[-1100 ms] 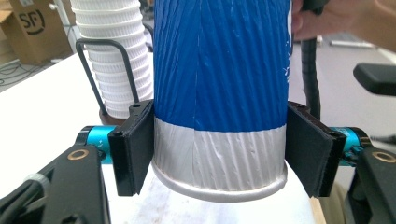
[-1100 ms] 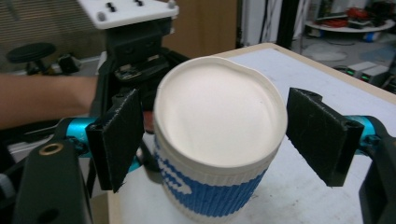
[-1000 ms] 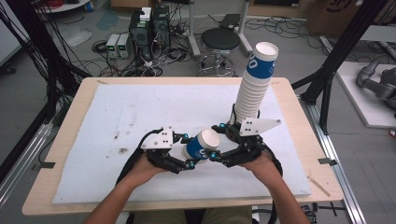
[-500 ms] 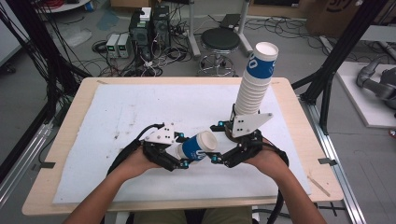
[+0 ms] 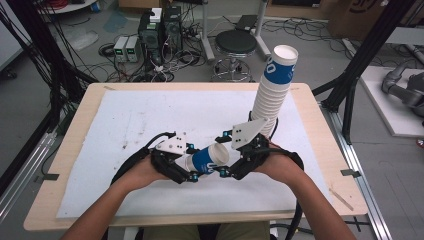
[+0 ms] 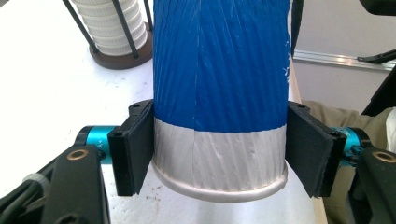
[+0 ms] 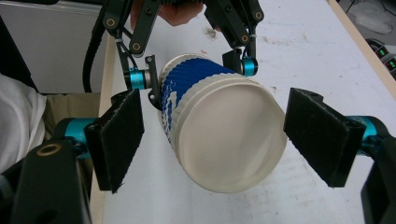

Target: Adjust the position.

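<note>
A blue and white ribbed paper cup (image 5: 207, 159) lies on its side just above the table, near the front middle. My left gripper (image 5: 200, 167) is shut on its narrow end, and both pads press the white band (image 6: 219, 154). The cup's wide white end (image 7: 224, 140) faces my right gripper (image 7: 215, 144). That gripper (image 5: 220, 155) is open, one pad on each side of the rim with a gap on both sides. Extra rims at the wide end look like nested cups.
A tall leaning stack of the same cups (image 5: 272, 95) stands in a rod holder with a round brown base (image 6: 112, 28) at the back right of the white mat (image 5: 125, 120). The person's forearms come in from the front edge.
The right gripper has shifted a little left and upward toward the cup's wide end. The cup now lies flatter than a second ago. The left hand has hardly moved.
</note>
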{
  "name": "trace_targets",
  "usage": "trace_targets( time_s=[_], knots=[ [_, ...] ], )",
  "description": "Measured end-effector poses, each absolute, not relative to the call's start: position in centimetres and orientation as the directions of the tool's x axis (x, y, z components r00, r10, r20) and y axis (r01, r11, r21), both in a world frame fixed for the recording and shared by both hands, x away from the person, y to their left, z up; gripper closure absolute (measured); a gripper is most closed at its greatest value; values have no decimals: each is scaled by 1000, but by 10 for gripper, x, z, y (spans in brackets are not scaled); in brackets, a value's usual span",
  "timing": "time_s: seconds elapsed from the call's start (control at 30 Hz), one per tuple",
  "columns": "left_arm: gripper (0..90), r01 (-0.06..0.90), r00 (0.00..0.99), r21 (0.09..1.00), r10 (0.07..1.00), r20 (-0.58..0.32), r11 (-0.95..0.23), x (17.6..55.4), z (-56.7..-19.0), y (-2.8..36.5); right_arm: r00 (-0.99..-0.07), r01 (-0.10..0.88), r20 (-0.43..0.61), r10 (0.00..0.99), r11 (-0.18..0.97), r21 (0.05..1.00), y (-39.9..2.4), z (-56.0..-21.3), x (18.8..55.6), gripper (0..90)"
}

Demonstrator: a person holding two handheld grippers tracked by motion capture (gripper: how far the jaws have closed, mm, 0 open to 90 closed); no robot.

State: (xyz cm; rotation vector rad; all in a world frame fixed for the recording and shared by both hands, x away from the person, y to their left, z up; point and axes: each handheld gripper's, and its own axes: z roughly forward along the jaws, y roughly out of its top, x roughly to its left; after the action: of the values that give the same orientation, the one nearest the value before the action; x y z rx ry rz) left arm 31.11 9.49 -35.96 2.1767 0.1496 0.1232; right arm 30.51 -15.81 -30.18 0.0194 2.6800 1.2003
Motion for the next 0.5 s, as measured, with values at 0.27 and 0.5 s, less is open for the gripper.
trace_targets(
  time_s=[0.27,0.5],
  knots=[
    [302,61,990,814,142,27,-578,312,-361,93,-979,-71,-181,90,687,723,-158,-301,308,203],
    [303,42,993,806,112,30,-590,311,-359,92,-985,-82,-167,46,723,686,-150,-307,310,206]
  ],
)
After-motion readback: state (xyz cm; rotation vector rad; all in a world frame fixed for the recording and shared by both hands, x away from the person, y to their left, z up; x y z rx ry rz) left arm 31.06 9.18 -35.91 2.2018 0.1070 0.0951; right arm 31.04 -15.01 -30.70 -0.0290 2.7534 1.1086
